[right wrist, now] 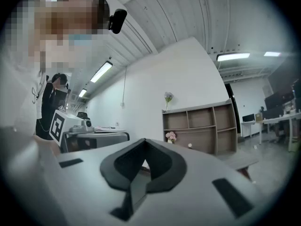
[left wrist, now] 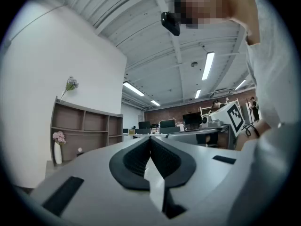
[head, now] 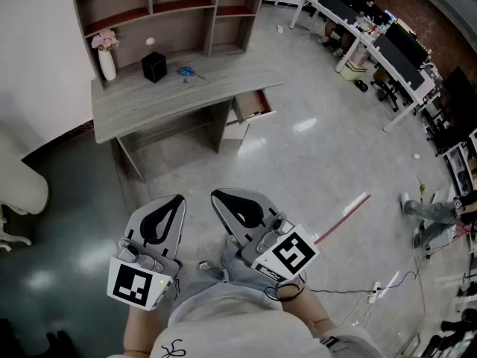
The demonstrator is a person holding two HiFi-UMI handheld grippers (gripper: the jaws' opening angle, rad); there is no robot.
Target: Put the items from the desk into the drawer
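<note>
The left tool (head: 176, 200) and right tool (head: 218, 196) are both closed and empty, well apart from the worktop (head: 149, 99). Its drawer (head: 252, 104) stands open.

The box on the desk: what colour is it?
The box is black, clearest in the head view.

left claw (head: 175, 203): grey, black pads (head: 160, 221), marker cube (head: 140, 283) | right claw (head: 221, 200): same | shirt (head: 231, 327): white

The pale grey wood-grain desk (head: 149, 109) bears a white vase (head: 108, 65) of pink flowers (head: 105, 40) at its left edge, a black box (head: 154, 66) and blue scissors (head: 186, 71) nearer its middle, and its drawer (head: 252, 104) shows reddish-brown inside
</note>
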